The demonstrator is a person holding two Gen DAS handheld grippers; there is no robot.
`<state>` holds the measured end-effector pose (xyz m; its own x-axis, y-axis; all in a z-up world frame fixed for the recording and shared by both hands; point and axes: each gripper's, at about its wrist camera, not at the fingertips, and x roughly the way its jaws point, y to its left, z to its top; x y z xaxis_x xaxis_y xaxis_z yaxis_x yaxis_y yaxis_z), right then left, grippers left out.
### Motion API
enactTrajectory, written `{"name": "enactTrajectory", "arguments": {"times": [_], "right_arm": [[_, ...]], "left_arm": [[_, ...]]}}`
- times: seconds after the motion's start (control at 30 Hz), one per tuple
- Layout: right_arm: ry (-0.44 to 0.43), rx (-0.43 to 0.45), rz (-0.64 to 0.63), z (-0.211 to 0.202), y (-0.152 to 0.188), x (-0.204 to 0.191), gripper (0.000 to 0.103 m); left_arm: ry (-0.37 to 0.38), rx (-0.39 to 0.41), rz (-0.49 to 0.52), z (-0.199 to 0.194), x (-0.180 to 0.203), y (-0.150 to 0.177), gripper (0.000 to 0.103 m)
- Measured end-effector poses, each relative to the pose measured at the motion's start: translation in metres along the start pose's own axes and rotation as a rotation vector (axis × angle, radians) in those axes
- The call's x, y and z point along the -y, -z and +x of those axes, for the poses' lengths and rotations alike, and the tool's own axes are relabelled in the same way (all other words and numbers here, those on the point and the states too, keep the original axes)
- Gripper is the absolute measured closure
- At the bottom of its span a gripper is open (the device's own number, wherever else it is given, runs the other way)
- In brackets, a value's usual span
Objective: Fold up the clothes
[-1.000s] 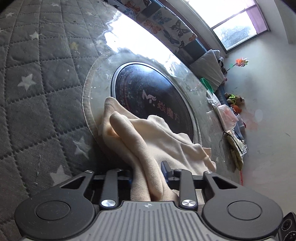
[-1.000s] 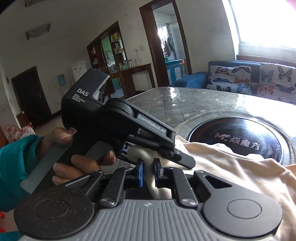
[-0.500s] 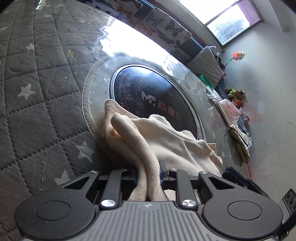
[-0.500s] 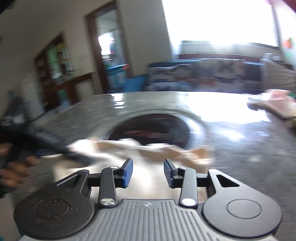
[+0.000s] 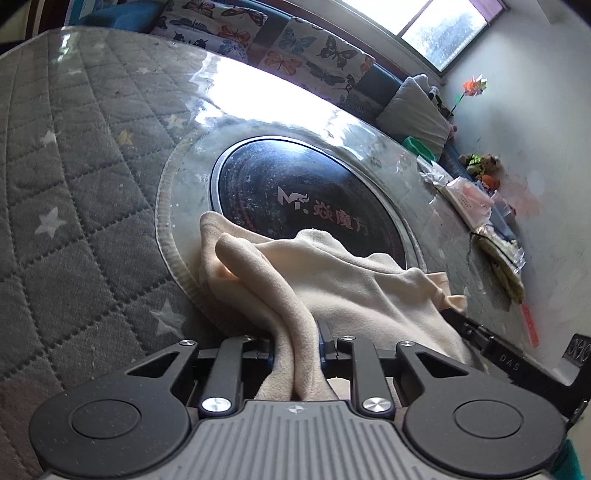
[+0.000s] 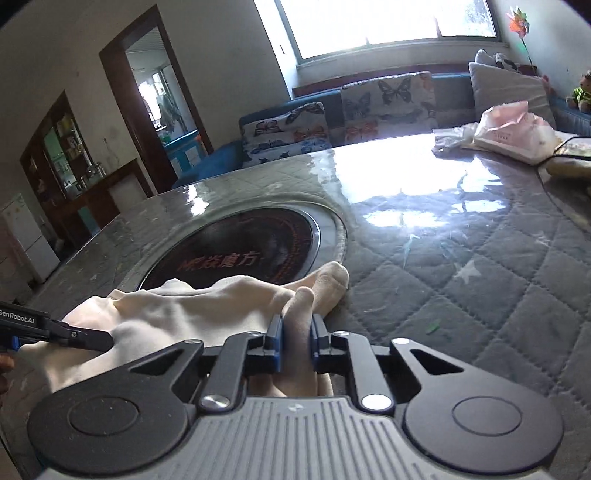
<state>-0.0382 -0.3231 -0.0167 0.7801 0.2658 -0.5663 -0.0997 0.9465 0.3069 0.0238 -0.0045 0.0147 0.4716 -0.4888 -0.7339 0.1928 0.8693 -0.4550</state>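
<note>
Cream garment (image 5: pixel 332 280) lies bunched on the table (image 5: pixel 74 229), partly over the dark round hotplate (image 5: pixel 303 192) set in the tabletop and its pale ring. Quilted grey cover with white stars on the table, under a clear shiny sheet.

Left gripper (image 5: pixel 295 341): jaws drawn in tight on a thick doubled fold of the garment; cloth runs up between the blue pads and drapes back over the body of the tool. Right gripper (image 6: pixel 297 341): likewise clamped on a rolled edge of the same garment, near the hotplate's rim, the fold poking out past the fingertips toward the quilted cover.

The two tools sit close together. From the left wrist view the other tool's black arm shows at the right, beside the garment's far corner. From the right wrist view the left tool's tip touches the cloth at the left edge.

Garment's shape hard to read, possibly a sleeve or cuff (image 6: pixel 332 280) at the right end.

Far side of the table: plastic bags (image 6: pixel 513 129). Beyond, a sofa with butterfly cushions (image 6: pixel 384 99) under a bright window (image 6: pixel 388 26).
</note>
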Motion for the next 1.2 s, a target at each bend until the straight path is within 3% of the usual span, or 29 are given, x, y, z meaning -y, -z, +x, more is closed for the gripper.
{"name": "enactTrajectory", "arguments": {"times": [0.17, 0.33, 0.7, 0.93, 1.1, 1.2], "right_arm": [[-0.018, 0.055, 0.005, -0.024, -0.012, 0.000, 0.094], [0.022, 0.123, -0.032, -0.058, -0.028, 0.005, 0.094], [0.294, 0.236, -0.055, -0.127, -0.055, 0.067, 0.094], [0.422, 0.237, -0.013, -0.140, -0.048, 0.111, 0.094], [0.498, 0.145, 0.042, -0.126, -0.022, 0.147, 0.094], [0.541, 0.090, 0.071, -0.118, -0.008, 0.162, 0.091]], "left_arm": [[-0.003, 0.026, 0.086, -0.007, 0.027, -0.010, 0.083], [0.032, 0.040, 0.191, 0.000, 0.069, -0.025, 0.084], [0.163, 0.010, 0.330, 0.062, 0.165, -0.036, 0.084], [0.210, -0.034, 0.408, 0.100, 0.214, -0.022, 0.083], [0.160, -0.099, 0.441, 0.124, 0.219, -0.003, 0.076], [0.101, -0.100, 0.466, 0.126, 0.214, 0.002, 0.064]]}}
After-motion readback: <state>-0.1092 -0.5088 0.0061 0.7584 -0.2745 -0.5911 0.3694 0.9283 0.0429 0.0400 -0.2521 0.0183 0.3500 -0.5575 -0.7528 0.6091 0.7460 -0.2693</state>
